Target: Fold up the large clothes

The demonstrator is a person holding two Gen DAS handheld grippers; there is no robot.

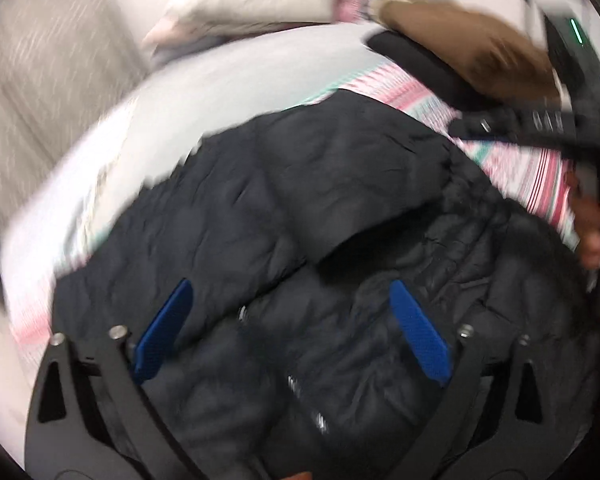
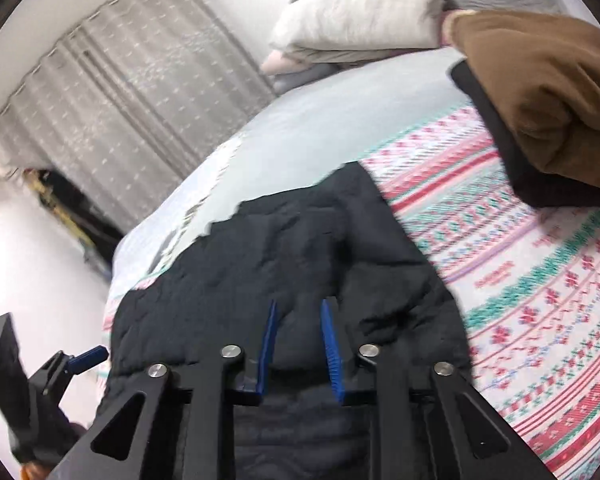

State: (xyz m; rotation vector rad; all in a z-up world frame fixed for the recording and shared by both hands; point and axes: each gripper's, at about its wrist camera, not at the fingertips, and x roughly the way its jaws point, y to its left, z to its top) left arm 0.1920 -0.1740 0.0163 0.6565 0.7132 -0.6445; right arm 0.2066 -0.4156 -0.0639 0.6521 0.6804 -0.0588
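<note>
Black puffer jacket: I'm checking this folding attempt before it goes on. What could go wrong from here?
1. The right hand-held gripper has only a narrow gap over the thick black puffer jacket, so it may pinch just a thin layer or slip off.
2. The left hand-held gripper hovers wide open, holding nothing; a one-sided lift could undo the fold.

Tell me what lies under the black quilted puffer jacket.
The black quilted puffer jacket lies on a patterned pink-and-green bedspread beside a plain pale sheet. What is directly beneath it is covered.

blk jacket (image 2: pixel 284 248), pink/teal patterned bedspread (image 2: pixel 540 300), brown garment (image 2: pixel 540 80)
</note>
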